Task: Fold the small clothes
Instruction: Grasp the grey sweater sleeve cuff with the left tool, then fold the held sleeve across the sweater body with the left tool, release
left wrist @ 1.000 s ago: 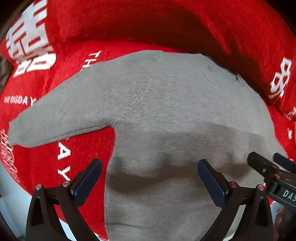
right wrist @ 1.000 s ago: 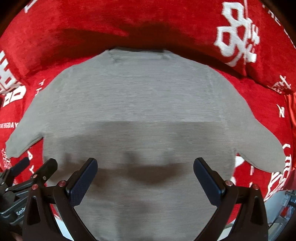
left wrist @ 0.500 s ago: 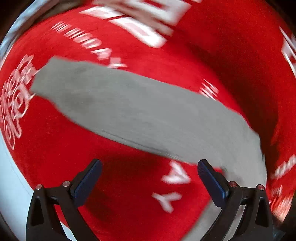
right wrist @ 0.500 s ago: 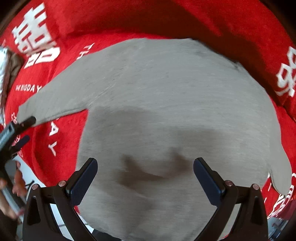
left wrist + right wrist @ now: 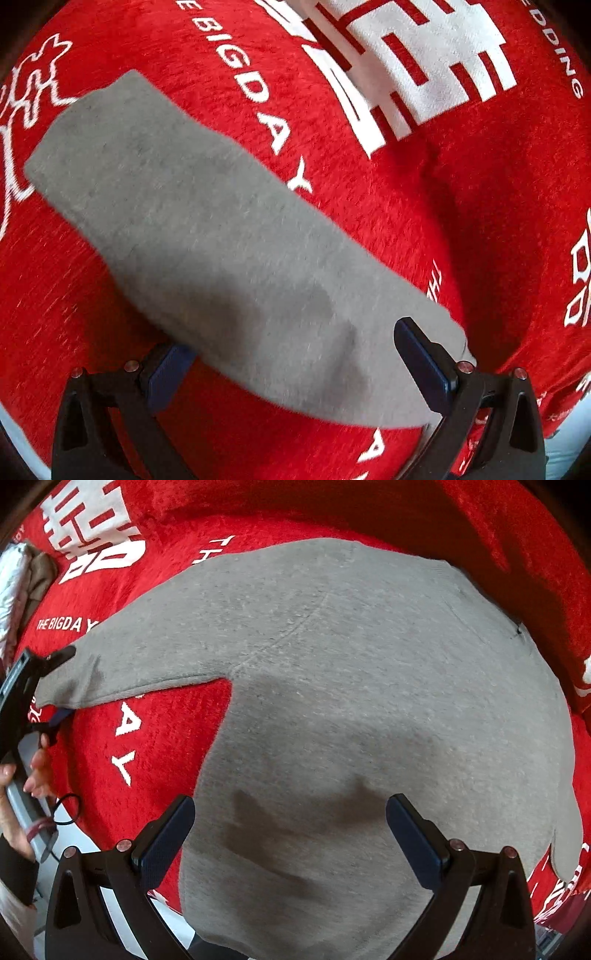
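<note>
A small grey sweater (image 5: 369, 701) lies flat on a red cover, neck away from me, its left sleeve (image 5: 155, 646) stretched out left. In the left wrist view that sleeve (image 5: 207, 240) runs diagonally, cuff at upper left. My left gripper (image 5: 299, 362) is open, its jaws straddling the sleeve, the left pad partly under its edge. It also shows in the right wrist view (image 5: 44, 686) at the cuff. My right gripper (image 5: 291, 834) is open and empty above the sweater's lower body.
The red plush cover (image 5: 461, 221) has white lettering and large white characters (image 5: 406, 55). A raised red back (image 5: 406, 513) runs behind the sweater. The cover's front edge with pale floor (image 5: 88, 845) lies lower left. A hand and cable (image 5: 40, 775) are at far left.
My left gripper has swung left off the sweater's body to the left sleeve and closed in on it. My right gripper has shifted left and nearer over the body.
</note>
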`<state>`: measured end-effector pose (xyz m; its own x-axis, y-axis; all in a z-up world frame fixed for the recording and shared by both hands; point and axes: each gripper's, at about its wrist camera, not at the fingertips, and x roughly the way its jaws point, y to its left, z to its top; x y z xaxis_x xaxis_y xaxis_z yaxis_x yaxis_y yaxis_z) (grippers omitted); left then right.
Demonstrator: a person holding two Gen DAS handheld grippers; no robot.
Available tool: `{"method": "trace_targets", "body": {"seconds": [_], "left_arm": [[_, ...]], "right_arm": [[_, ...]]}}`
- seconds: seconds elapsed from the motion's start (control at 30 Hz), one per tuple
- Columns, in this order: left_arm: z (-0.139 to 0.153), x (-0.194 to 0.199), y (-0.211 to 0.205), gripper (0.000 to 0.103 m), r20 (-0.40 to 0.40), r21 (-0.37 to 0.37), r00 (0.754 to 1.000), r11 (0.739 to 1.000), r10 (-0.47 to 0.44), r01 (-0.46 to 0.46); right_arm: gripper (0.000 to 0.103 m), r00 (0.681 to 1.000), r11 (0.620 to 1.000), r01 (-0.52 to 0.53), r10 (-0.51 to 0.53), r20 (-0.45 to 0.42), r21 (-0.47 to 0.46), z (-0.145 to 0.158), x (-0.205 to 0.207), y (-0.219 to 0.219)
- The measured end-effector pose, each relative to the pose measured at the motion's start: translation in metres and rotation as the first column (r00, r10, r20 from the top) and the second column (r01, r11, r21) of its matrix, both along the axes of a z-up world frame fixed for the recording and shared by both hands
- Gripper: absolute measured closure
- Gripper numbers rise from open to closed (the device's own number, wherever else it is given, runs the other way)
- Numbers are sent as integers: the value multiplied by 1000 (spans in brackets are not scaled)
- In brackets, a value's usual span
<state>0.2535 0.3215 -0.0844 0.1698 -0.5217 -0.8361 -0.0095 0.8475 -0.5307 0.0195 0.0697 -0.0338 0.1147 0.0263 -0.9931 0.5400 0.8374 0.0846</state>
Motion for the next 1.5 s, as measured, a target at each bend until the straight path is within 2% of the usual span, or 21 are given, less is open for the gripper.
{"method": "trace_targets", "body": {"seconds": [0.03, 0.07, 0.13, 0.17, 0.2, 0.3, 0.4, 0.5, 0.6, 0.73, 0.87, 0.97, 1.07, 1.1, 1.13, 1.2, 1.27, 1.33, 1.43, 1.5], "left_arm": [[0, 2, 0, 13, 12, 9, 1000, 1000, 9, -9], [-1, 4, -1, 37, 15, 9, 1000, 1000, 12, -13], [-5, 8, 2, 62, 10, -7, 1000, 1000, 16, -16], [-4, 7, 5, 82, 18, -19, 1000, 1000, 22, -21], [-4, 8, 6, 90, 18, -48, 1000, 999, 9, -8], [10, 3, 4, 91, 83, -43, 996, 998, -35, 39], [32, 0, -7, 97, 160, -37, 983, 994, -93, 100], [63, -9, -26, 97, 245, -46, 954, 981, -173, 190], [95, -18, -56, 97, 316, -75, 911, 951, -264, 301], [131, -38, -108, 97, 388, -119, 838, 880, -385, 459], [158, -71, -163, 97, 422, -134, 760, 795, -494, 591], [168, -110, -221, 97, 435, -75, 666, 713, -605, 697], [163, -146, -268, 97, 420, -29, 593, 642, -687, 766], [157, -166, -291, 97, 409, 2, 550, 603, -728, 798], [151, -178, -305, 97, 397, 24, 524, 579, -753, 815], [132, -209, -338, 97, 354, 90, 465, 525, -811, 846], [110, -234, -357, 97, 304, 165, 421, 483, -855, 860], [93, -251, -366, 97, 268, 250, 394, 459, -879, 853], [75, -265, -371, 96, 209, 308, 375, 425, -903, 851], [77, -265, -365, 96, 215, 308, 384, 435, -898, 846]], "right_arm": [[0, 1000, 1000, -3, 3, -2, -1, -1, 3, 0], [0, 1000, 1000, -6, 6, -3, -1, 0, 2, 1], [0, 1000, 1000, -11, 11, -5, -2, 0, 3, 1], [0, 1000, 1000, -11, 11, -6, 0, -1, 3, 2], [0, 1000, 1000, -10, 10, -8, 2, -1, 3, 2], [0, 1000, 1000, -3, 3, -9, 12, -3, 3, 1], [0, 1000, 1000, 5, -5, -2, 19, -2, -1, 0], [0, 1000, 1000, 23, -23, 9, 18, 1, -7, -4], [0, 998, 998, 57, -58, 20, 17, 5, -17, -12], [0, 991, 992, 128, -129, 39, 10, 12, -36, -29], [0, 970, 973, 231, -231, 71, 6, 23, -66, -49], [0, 947, 950, 311, -311, 85, 9, 28, -95, -68], [0, 912, 916, 401, -401, 81, 21, 27, -131, -89], [0, 901, 904, 427, -428, 78, 25, 24, -142, -96], [0, 888, 891, 454, -455, 72, 29, 21, -155, -103], [0, 869, 870, 491, -492, 57, 35, 15, -176, -115], [0, 850, 851, 523, -525, 45, 50, 8, -193, -129], [0, 838, 839, 542, -544, 34, 56, 1, -208, -139], [0, 832, 831, 552, -554, 17, 68, -7, -222, -149], [0, 838, 836, 543, -546, 21, 72, -8, -223, -154]]}}
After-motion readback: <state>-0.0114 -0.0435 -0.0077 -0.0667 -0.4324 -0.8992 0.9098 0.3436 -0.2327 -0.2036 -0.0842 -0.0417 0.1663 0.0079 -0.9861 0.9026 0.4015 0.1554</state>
